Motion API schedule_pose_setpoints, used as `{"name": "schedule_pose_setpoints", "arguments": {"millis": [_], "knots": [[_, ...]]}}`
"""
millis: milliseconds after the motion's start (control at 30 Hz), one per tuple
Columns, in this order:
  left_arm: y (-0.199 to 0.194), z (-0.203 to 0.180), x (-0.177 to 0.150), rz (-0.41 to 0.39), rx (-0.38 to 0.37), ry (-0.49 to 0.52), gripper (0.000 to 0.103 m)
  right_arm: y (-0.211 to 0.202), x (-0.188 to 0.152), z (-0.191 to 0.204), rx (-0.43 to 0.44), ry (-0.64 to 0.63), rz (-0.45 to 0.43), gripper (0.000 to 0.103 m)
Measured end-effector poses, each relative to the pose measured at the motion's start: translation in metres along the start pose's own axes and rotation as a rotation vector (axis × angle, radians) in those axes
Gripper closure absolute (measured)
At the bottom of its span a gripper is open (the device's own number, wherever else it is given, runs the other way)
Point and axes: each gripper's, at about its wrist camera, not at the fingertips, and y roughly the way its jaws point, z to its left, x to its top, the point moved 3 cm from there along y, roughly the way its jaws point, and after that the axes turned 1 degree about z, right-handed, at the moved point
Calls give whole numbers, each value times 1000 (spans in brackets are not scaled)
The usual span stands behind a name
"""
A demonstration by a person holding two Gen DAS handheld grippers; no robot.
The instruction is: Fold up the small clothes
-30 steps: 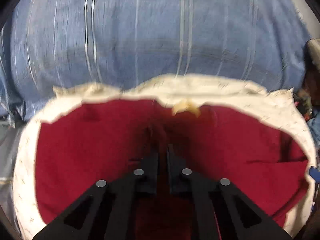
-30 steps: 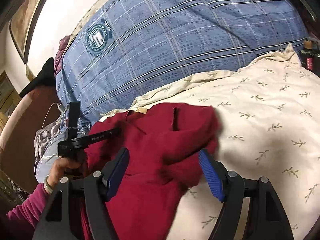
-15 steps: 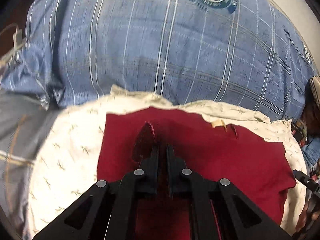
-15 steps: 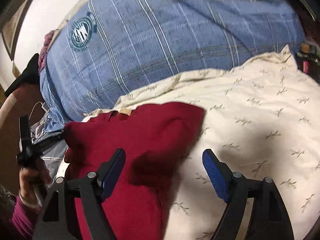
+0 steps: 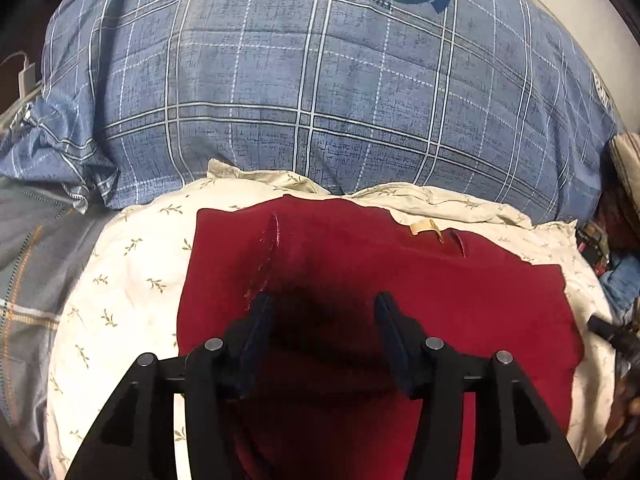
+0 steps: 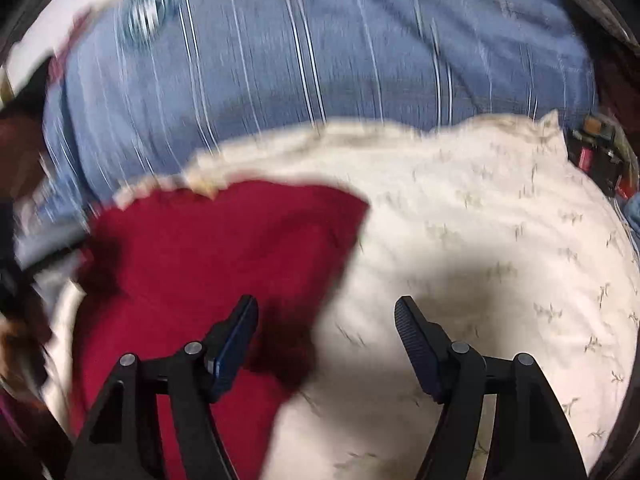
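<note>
On the cream leaf-print pillow (image 5: pixel 132 264), just in front of the big blue plaid pillow (image 5: pixel 320 100), the dark red garment (image 5: pixel 440 300) is laid out, and this pillow serves as the folding surface. The fold is judged to be partly done: the cloth is seen as a fairly flat, roughly four-sided shape with straight left and right edges, yet a raised crease runs down its left part and the far edge is uneven. A small tan label (image 5: pixel 426 227) is shown at that far edge, beside a short slit or fold. How many layers are stacked cannot be told. At least one more fold and some smoothing are judged to be left.

The left gripper (image 5: pixel 322 316) is held low over the middle of the garment, its jaws opening; only flat cloth lies under the gap and nothing is pinched. In the blurred right wrist view, the right gripper (image 6: pixel 326 320) is seen spread wide with its jaws closing slightly, straddling the garment's right edge: one finger over red cloth, the other over bare pillow. Nothing is gripped by it either.

The fabric looks soft, thick and matte.
</note>
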Motion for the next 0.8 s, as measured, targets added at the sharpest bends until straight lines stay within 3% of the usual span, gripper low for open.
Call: {"name": "schedule_pose_setpoints", "arguments": {"millis": [67, 133, 167, 200, 333, 400, 533, 600, 700, 800], "knots": [[4, 0, -1, 15, -2, -18, 51, 11, 12, 13, 48, -17, 4, 31], [6, 1, -4, 23, -2, -26, 51, 29, 20, 27, 68, -73, 26, 46], [7, 0, -5, 25, 4, -25, 51, 39, 24, 31, 57, -98, 40, 78], [8, 0, -6, 28, 17, -18, 51, 54, 28, 29, 20, -107, 56, 102], [10, 1, -8, 43, 66, 6, 51, 91, 35, -8, -150, -56, 108, 102], [4, 6, -10, 38, 83, 8, 51, 83, 34, -11, -118, -19, 106, 101], [-8, 14, -15, 17, 99, -1, 50, 39, 22, 20, -27, -89, 50, 81], [-13, 17, -19, 13, 108, -5, 49, 28, 3, 40, 12, -161, 63, 60], [-19, 18, -27, 17, 117, -8, 49, 37, -26, 47, -81, -259, 119, 63], [-28, 15, -35, 15, 120, -7, 49, 37, -34, 34, -116, -207, 109, 63]]}}
